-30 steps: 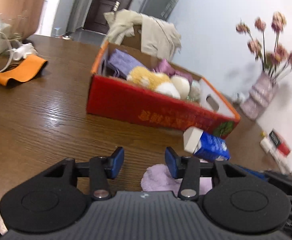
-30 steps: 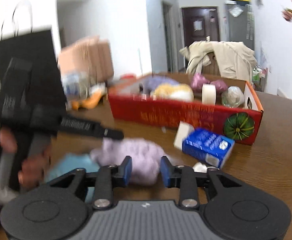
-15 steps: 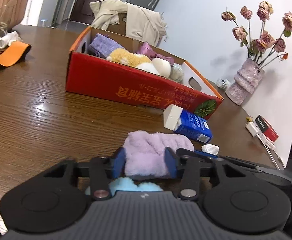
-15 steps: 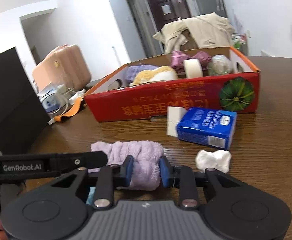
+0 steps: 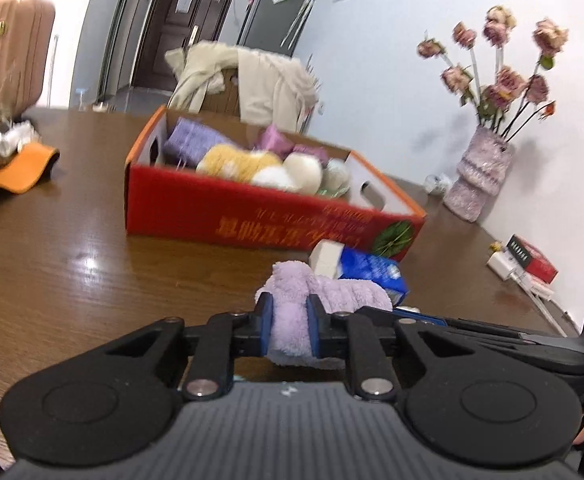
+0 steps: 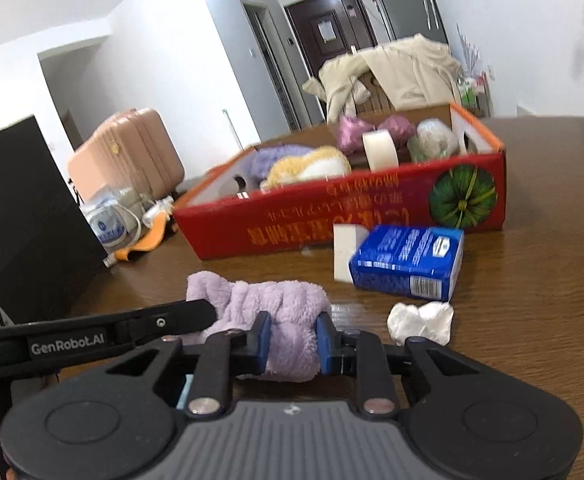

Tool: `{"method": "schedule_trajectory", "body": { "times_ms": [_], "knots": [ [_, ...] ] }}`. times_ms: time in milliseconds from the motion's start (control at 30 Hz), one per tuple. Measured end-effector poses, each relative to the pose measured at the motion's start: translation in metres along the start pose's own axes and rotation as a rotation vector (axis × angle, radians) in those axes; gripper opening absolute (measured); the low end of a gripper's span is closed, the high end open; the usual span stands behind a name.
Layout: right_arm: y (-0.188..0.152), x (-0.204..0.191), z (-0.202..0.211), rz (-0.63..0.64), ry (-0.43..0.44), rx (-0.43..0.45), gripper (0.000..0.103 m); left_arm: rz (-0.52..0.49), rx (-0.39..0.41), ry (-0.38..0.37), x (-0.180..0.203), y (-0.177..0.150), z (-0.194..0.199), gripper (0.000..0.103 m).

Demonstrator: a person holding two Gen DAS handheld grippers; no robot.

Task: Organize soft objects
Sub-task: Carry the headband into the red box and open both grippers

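Low in both frames, the lilac towel (image 5: pixel 292 320) (image 6: pixel 280 320) sits pinched by both claws, left claw (image 5: pixel 288 326) and right claw (image 6: pixel 290 340) each closed on it; probably lifted off the counter (image 5: pixel 72 280). Light, floppy, compressible; grip mid-bundle, aim for the red box (image 5: pixel 252 216)

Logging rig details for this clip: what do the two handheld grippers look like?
Both match: left gripper and right gripper have black linkage arms with silver rivets, blue finger pads, two round black discs and a ribbed grey body. In the right wrist view, the left gripper's side reads "GenRobot.AI" in white.
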State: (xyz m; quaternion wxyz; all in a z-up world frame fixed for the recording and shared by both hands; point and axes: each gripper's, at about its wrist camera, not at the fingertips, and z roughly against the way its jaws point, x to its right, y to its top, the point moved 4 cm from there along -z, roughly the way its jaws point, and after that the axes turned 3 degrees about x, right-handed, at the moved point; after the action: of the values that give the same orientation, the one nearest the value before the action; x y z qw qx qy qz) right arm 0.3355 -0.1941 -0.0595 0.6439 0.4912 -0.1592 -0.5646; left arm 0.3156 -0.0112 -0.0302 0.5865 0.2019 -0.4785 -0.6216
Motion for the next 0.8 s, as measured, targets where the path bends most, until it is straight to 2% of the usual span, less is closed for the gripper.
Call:
{"method": "schedule_trajectory", "body": {
  "times_ms": [167,333,500,600,733,800],
  "knots": [
    [0.012,-0.004,0.032,0.009,0.022,0.074,0.023,-0.030,0.055,-0.022,0.023,0.016,0.016,0.018],
    [0.043,0.003,0.052,0.056,-0.004,0.141,0.023,-0.016,0.063,-0.105,0.050,0.059,-0.008,0.018],
    [0.102,0.039,0.053,0.081,-0.064,0.218,0.023,0.067,-0.015,-0.192,0.067,0.106,-0.075,0.019],
    [0.131,0.063,0.036,0.077,-0.097,0.220,0.023,0.129,-0.067,-0.224,0.067,0.129,-0.129,0.018],
    [0.166,0.094,-0.003,0.100,-0.170,0.191,0.022,0.192,-0.145,-0.218,0.061,0.141,-0.198,0.018],
    [0.179,0.107,-0.023,0.101,-0.186,0.178,0.022,0.219,-0.173,-0.187,0.054,0.139,-0.224,0.018]
  ]
}}
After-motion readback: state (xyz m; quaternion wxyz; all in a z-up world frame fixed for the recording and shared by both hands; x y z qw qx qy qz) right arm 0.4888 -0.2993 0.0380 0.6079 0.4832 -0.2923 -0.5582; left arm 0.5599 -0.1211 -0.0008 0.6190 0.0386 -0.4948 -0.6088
